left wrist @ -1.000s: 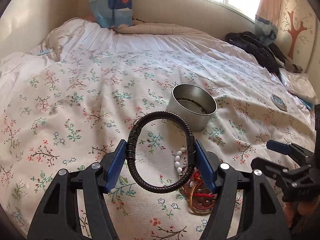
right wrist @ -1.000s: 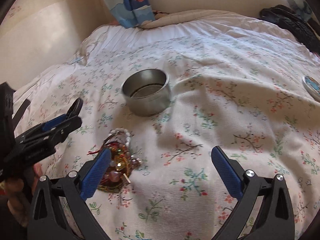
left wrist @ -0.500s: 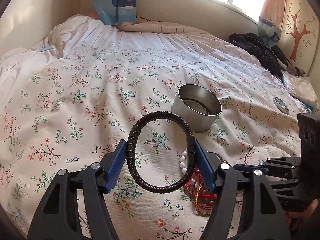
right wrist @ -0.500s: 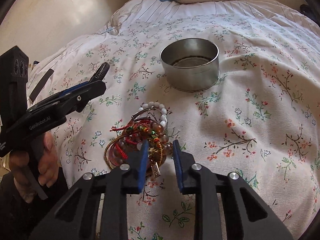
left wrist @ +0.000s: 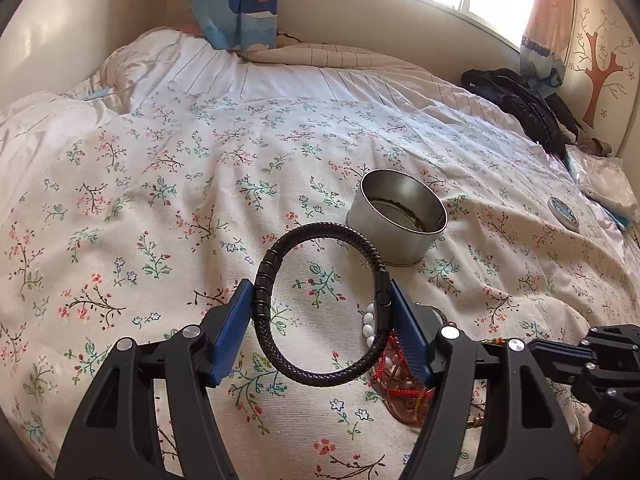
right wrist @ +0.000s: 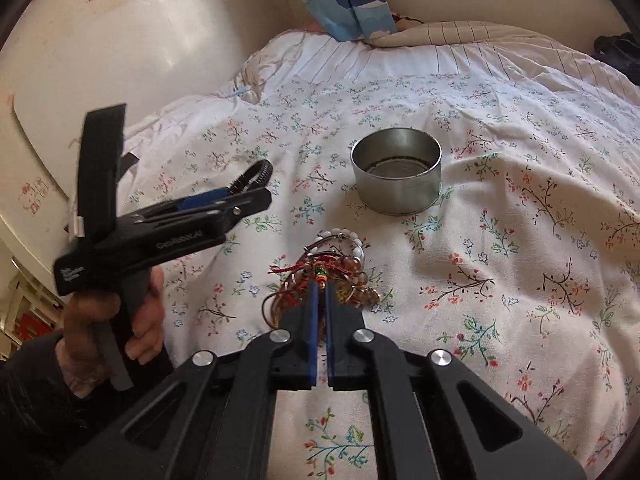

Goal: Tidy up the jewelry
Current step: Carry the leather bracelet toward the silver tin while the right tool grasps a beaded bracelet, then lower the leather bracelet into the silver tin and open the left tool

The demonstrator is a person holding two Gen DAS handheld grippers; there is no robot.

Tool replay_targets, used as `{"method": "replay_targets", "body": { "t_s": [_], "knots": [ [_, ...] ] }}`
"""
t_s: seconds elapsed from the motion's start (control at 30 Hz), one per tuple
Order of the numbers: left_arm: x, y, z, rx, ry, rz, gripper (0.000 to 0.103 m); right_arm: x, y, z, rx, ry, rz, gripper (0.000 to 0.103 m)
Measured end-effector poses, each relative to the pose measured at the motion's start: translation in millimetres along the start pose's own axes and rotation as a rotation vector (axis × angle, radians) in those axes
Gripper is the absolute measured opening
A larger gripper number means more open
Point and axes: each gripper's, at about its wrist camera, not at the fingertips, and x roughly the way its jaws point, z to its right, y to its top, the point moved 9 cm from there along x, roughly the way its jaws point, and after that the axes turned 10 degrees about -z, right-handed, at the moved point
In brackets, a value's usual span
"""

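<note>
My left gripper [left wrist: 320, 300] is shut on a black braided bracelet [left wrist: 296, 370] and holds it above the floral bedspread; it also shows in the right wrist view [right wrist: 256, 184]. A round metal tin [left wrist: 400, 220] stands open beyond it, also seen in the right wrist view [right wrist: 396, 176]. A tangled pile of beaded and red-string bracelets [right wrist: 340, 268] lies in front of the tin, partly hidden in the left wrist view [left wrist: 400, 384]. My right gripper [right wrist: 320, 286] is closed to a narrow gap at the pile's near edge, on a red and gold bead strand.
The floral bedspread [left wrist: 160, 200] covers the bed. A small round blue lid [left wrist: 563, 210] lies to the right. Black clothing [left wrist: 520, 104] sits at the far right edge. A curtain [left wrist: 236, 4] hangs behind the bed.
My right gripper has closed from wide open and moved in onto the jewelry pile. My left gripper has kept the black bracelet and lifted a little.
</note>
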Motion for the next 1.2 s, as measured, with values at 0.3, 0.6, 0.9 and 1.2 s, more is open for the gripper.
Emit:
{"method": "replay_targets", "body": {
  "t_s": [0.3,0.6,0.9,1.2],
  "knots": [
    [-2,0,3,0.014,-0.004,0.01,0.064,-46,15,-11,0.071,0.197,0.141,0.004],
    [0,7,15,0.06,0.005,0.032,0.064,-48,45,28,0.181,0.091,0.246,0.004],
    [16,21,34,0.116,0.013,0.035,0.064,-46,88,72,0.304,0.035,0.397,0.004],
    [41,52,60,0.139,-0.019,0.041,0.064,-44,117,90,0.332,0.043,0.462,0.004]
  ]
}}
